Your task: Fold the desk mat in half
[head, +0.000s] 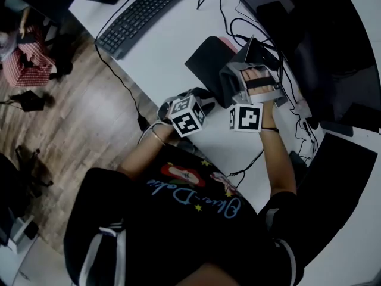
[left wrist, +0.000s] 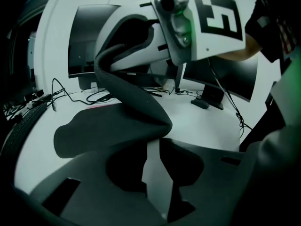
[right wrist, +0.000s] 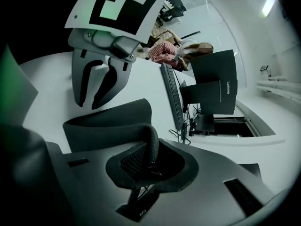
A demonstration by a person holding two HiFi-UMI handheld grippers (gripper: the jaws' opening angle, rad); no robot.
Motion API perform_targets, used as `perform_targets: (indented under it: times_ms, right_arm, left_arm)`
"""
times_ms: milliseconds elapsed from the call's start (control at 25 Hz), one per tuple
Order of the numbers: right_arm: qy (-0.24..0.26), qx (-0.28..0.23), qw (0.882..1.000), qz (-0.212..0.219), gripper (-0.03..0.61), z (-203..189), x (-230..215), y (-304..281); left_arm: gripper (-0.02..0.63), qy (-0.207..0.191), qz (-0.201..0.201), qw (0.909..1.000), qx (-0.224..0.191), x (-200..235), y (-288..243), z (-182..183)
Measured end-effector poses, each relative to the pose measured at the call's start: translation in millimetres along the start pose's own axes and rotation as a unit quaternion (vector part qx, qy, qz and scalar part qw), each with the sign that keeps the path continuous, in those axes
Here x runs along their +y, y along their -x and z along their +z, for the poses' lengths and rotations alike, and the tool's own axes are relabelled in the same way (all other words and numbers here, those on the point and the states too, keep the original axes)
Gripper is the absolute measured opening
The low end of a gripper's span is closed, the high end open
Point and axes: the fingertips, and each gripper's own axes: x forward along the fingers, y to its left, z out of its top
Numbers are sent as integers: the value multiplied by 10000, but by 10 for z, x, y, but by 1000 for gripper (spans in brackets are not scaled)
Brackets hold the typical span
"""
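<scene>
The black desk mat (head: 208, 58) lies on the white desk (head: 166, 46) with its near edge lifted and curled back, grey underside up. My right gripper (head: 237, 71) is shut on that lifted edge; in the right gripper view the textured mat edge (right wrist: 141, 154) sits pinched between the jaws of that gripper (right wrist: 146, 166). The left gripper (head: 204, 98) is just left of it, low at the mat's near side. In the left gripper view its jaws (left wrist: 153, 173) stand slightly apart with pale desk showing between them, and the mat's bend (left wrist: 141, 107) lies right at their tips.
A black keyboard (head: 143, 14) lies at the desk's far left, cables (head: 238, 25) run behind the mat, and dark monitors (left wrist: 89, 46) stand along the back. A pink strip (head: 229, 42) shows at the mat's far side. The desk's edge and wooden floor (head: 77, 112) are left.
</scene>
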Motion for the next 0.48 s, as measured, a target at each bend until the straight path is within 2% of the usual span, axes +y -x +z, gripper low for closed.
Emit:
perform_targets:
  times_ms: [160, 480]
  right_arm:
    - [116, -195, 9997, 59, 40, 215, 34, -201]
    - [302, -626, 9961, 539, 46, 603, 259, -499]
  left_arm:
    - [77, 204, 169, 9996, -40, 100, 156, -108]
    - [77, 613, 493, 9969, -51, 275, 388, -322]
